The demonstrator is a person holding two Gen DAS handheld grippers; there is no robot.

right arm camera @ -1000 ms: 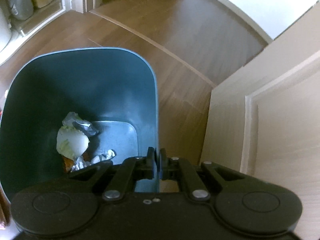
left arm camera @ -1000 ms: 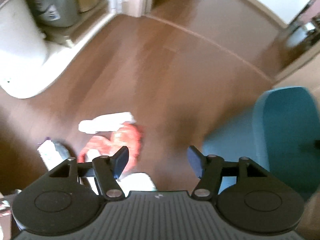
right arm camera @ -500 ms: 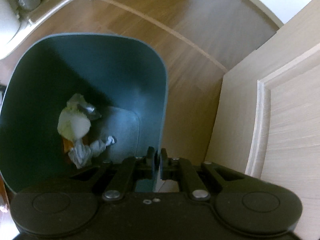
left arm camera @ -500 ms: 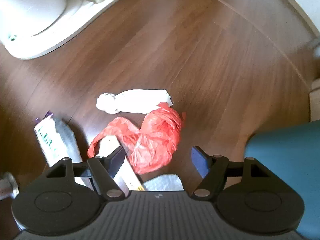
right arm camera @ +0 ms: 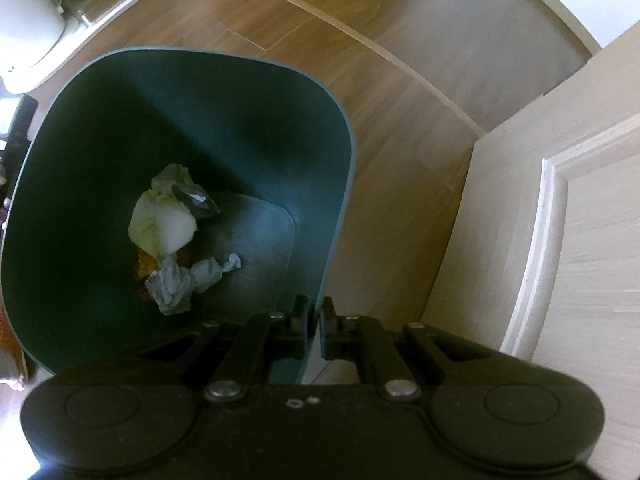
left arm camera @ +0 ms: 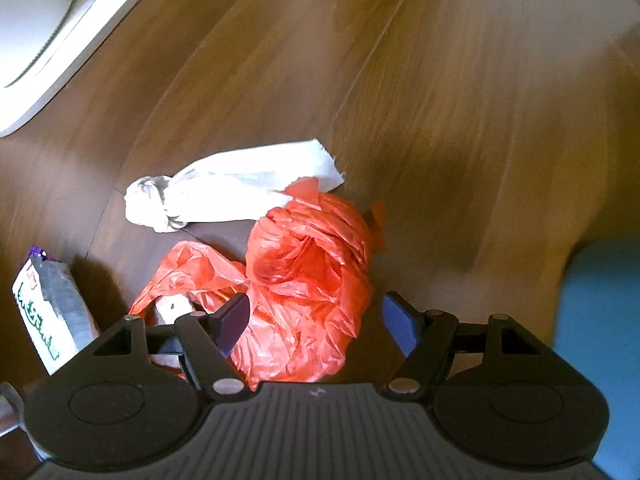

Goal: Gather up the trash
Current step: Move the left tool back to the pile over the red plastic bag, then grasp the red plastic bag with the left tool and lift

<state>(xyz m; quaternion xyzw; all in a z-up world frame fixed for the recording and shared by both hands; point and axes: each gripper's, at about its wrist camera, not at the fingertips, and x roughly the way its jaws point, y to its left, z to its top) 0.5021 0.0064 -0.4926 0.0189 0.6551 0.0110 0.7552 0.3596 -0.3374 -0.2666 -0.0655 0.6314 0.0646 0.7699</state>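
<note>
A crumpled red plastic bag [left arm camera: 308, 280] lies on the dark wooden floor [left arm camera: 440, 100], directly under the left tongs [left arm camera: 316, 316], whose jaws stand wide on either side of it without pressing it. Touching its far edge is a knotted white paper wrap [left arm camera: 224, 196]. To the left stands a small carton [left arm camera: 44, 312] with green writing on white and a purple corner; the characters are too blurred to read. A pale object [left arm camera: 174, 306], possibly a box, peeks from under the bag's left handle.

The right tongs [right arm camera: 314, 328] are closed narrow on the near rim of a teal bin [right arm camera: 200, 92]. Inside it lie a pale green and white wad [right arm camera: 164, 220], a grey crumpled tissue [right arm camera: 188, 280] and a dark foil scrap [right arm camera: 196, 200]. A light wooden door [right arm camera: 560, 240] stands right of the bin.
</note>
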